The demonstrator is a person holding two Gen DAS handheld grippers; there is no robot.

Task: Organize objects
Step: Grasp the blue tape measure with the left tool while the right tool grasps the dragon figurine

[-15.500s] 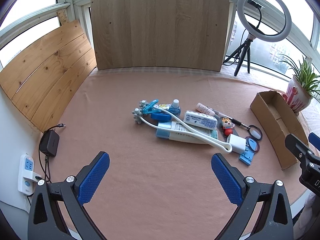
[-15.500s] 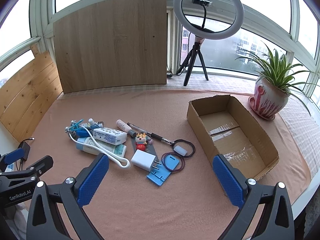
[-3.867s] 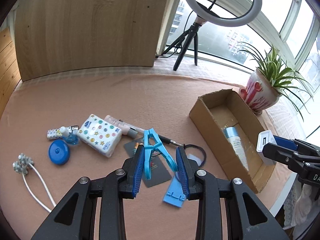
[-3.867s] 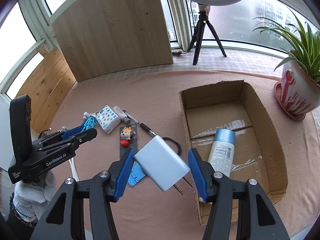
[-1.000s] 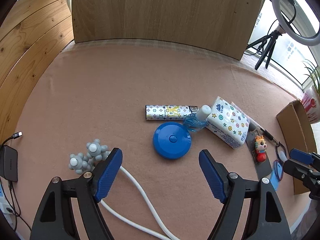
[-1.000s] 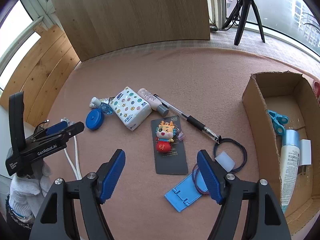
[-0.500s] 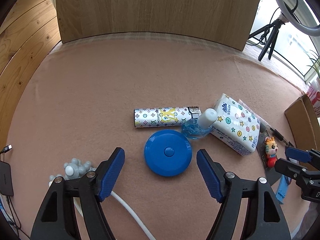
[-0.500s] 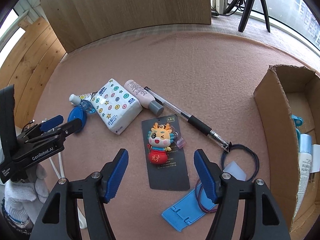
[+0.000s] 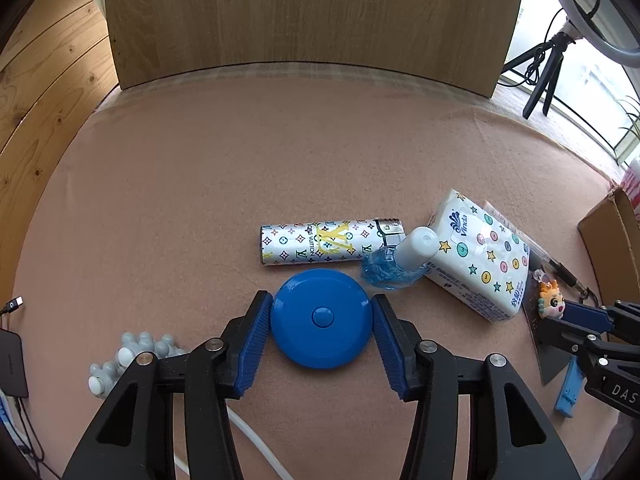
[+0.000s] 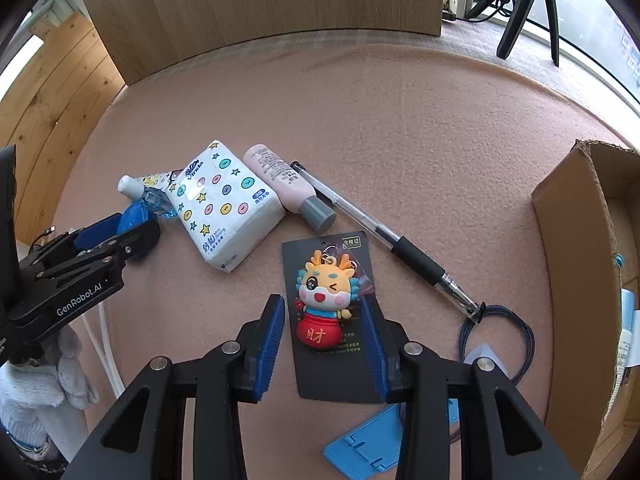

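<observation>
Pink felt table (image 9: 240,168) lies under both my grippers. My left gripper (image 9: 320,334), whose jaws have just been closing, now presses both pads on the blue round case (image 9: 320,322). My right gripper (image 10: 325,338), also just closing, touches the dragon keychain card (image 10: 330,320) only at its right edge, not yet gripping.

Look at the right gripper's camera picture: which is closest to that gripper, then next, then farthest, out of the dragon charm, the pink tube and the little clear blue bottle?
From the right gripper:
1. Dragon charm: right between the blue pads, on its black card.
2. Pink tube: farther up the table, beside the tissue pack.
3. Little clear blue bottle: farthest, off to the left past the tissue pack, by the left gripper.
</observation>
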